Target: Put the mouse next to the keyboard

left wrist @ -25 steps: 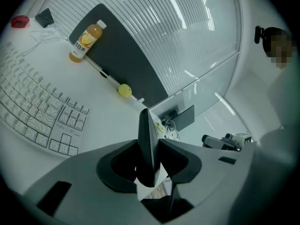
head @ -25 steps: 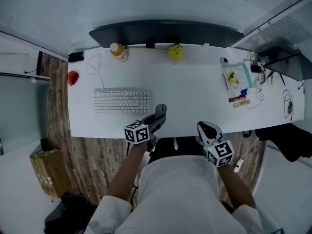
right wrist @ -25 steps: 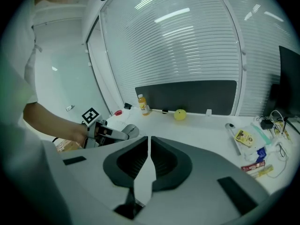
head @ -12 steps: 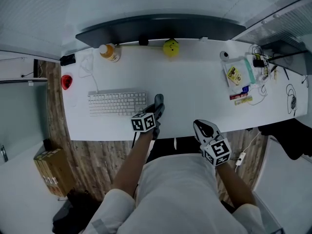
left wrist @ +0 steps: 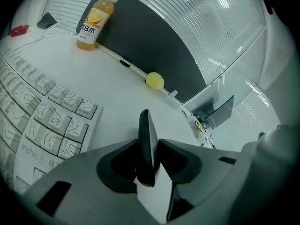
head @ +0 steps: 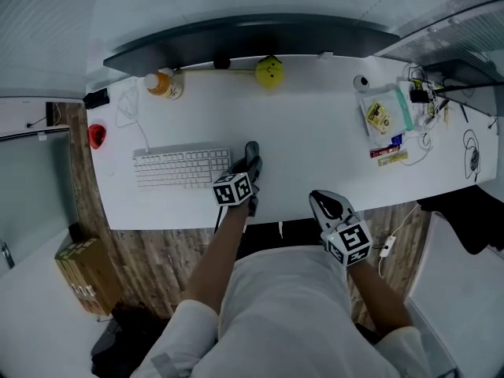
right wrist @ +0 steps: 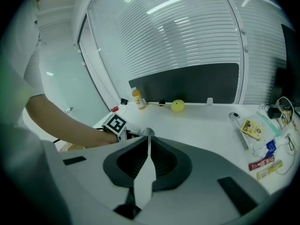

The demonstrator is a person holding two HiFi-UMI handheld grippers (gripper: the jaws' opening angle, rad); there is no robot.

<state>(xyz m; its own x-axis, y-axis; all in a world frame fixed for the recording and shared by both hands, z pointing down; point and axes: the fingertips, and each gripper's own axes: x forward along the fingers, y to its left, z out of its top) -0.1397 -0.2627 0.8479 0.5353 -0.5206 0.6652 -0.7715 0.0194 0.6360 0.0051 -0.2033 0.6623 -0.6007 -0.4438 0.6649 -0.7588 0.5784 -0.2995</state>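
Left gripper (left wrist: 147,150) pinches the dark mouse (left wrist: 145,125) edge-on between narrowly parted jaws, just right of the keyboard (left wrist: 56,121). It seems wise to lower the mouse level onto the desk (left wrist: 126,86), clear of the keys, before letting go. This gripper's view shows that gap. Only the head view shows the right gripper (head: 329,205) by the desk's front edge; its own view shows jaws together, empty.

You can read "inphic" on the keyboard (left wrist: 47,121), front edge, just left of the left gripper (left wrist: 148,139) jaws. Bottle (left wrist: 95,22) label, far ahead-left: "B", rest illegible.
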